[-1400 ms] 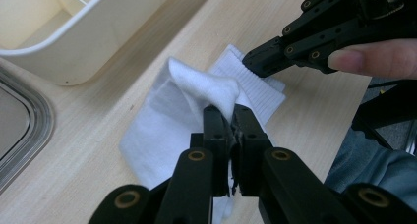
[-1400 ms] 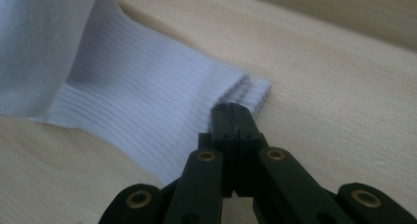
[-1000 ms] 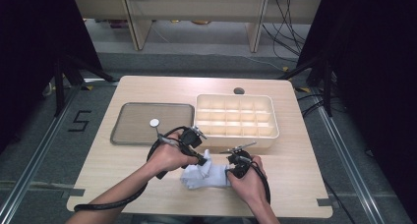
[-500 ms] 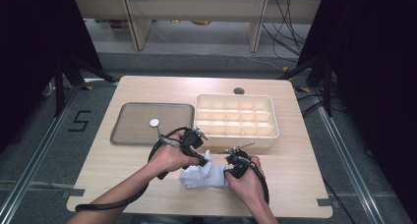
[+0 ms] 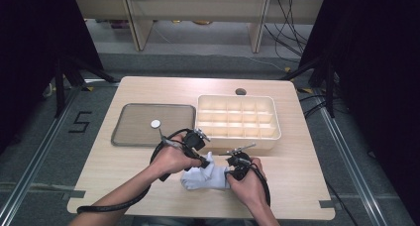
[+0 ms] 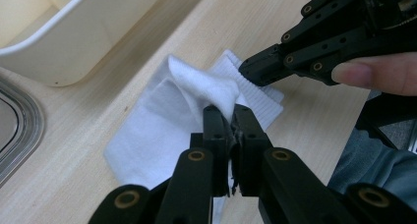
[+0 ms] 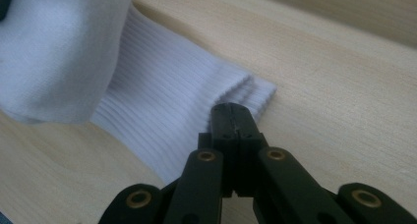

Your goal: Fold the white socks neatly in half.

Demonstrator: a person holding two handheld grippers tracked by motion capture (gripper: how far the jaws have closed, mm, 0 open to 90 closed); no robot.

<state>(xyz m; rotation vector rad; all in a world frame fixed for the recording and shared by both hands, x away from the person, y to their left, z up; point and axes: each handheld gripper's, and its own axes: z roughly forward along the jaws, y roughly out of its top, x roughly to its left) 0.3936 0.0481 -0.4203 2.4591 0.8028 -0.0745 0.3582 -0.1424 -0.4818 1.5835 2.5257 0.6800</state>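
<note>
A: Jaws first. The left gripper [image 6: 227,117] has its jaws pinched tight on a raised fold of the sock [image 5: 205,176]; cloth bunches up between the tips in the left gripper view. The right gripper [image 7: 231,115] has its jaws pressed together at the ribbed cuff [image 7: 196,106]. I judge it grips the cuff's edge, though the cloth between the tips is hard to make out.

B: And where does the sock lie?

A: On the bench [image 5: 307,186], near its front edge, between the two hands and just in front of the box [image 5: 237,118]. It is white and partly folded over itself.

B: How will it handle?

A: Light and limp, I'd say. It has no stiffness, so whatever is not pinched will sag or drag along the wood. The knit looks grippy rather than slick, and nothing about it is fragile.

B: Best place to hold it?

A: The cuff, where the ribbing is doubled and thick, gives the surest bite. The other hold belongs on a fold's crest, taking all layers, or a single layer may slip out.

B: Anything else around?

A: The box has empty compartments; left of it sits a tray [image 5: 124,132] with a small round disc [image 5: 155,123].
</note>
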